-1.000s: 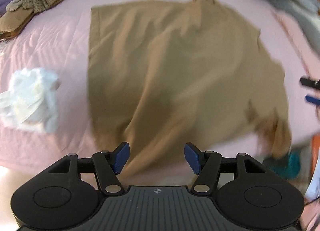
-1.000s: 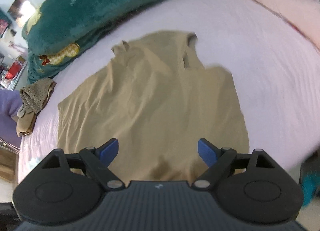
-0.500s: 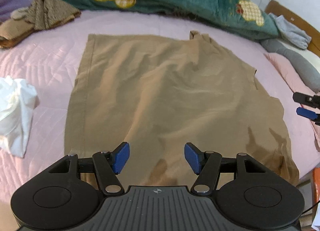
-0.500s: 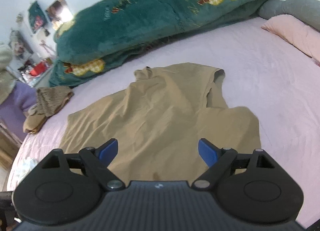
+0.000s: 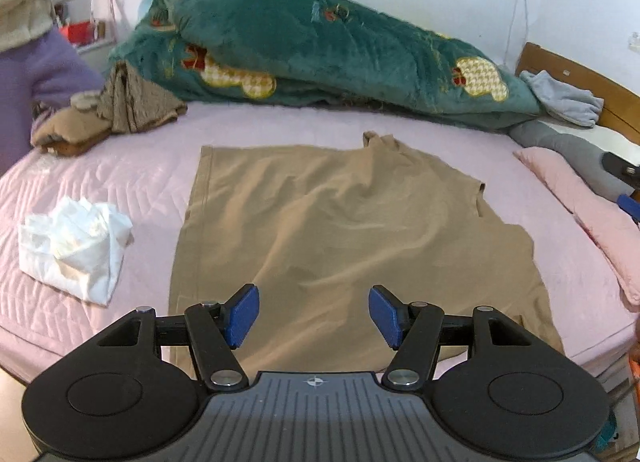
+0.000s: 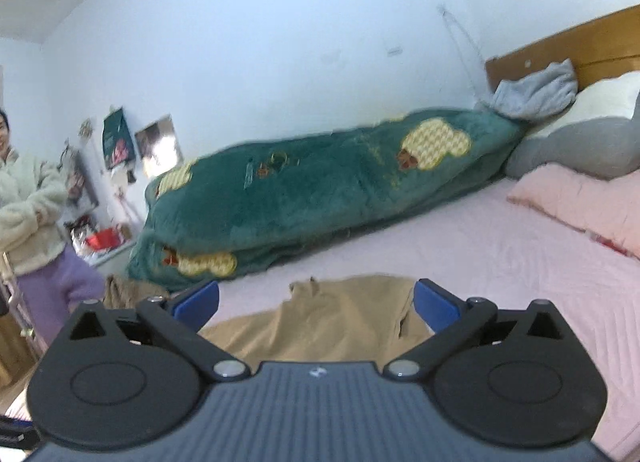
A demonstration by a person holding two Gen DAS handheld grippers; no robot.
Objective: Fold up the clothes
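Note:
A tan sleeveless top point(image 5: 340, 230) lies spread flat on the pink bed sheet point(image 5: 132, 178), hem to the left, shoulder straps to the right. My left gripper point(image 5: 314, 316) hovers open above its near edge, nothing between the blue pads. The right gripper point(image 6: 316, 302) is also open and empty, raised and tilted up, so only the far part of the top point(image 6: 340, 318) shows between its fingers. Its fingertips point(image 5: 624, 182) peek in at the right edge of the left wrist view.
A crumpled white cloth point(image 5: 76, 242) lies left of the top. Folded brown clothes point(image 5: 108, 110) sit at the far left corner. A rolled green blanket point(image 5: 320, 50) runs along the wall. Pink pillow point(image 5: 580, 206) and grey pillow point(image 6: 580, 142) lie right. A person point(image 6: 32, 222) stands left.
Both grippers have lifted and tilted upward away from the top, staying open. The views now take in the blanket, wall and headboard; the top lies as it did.

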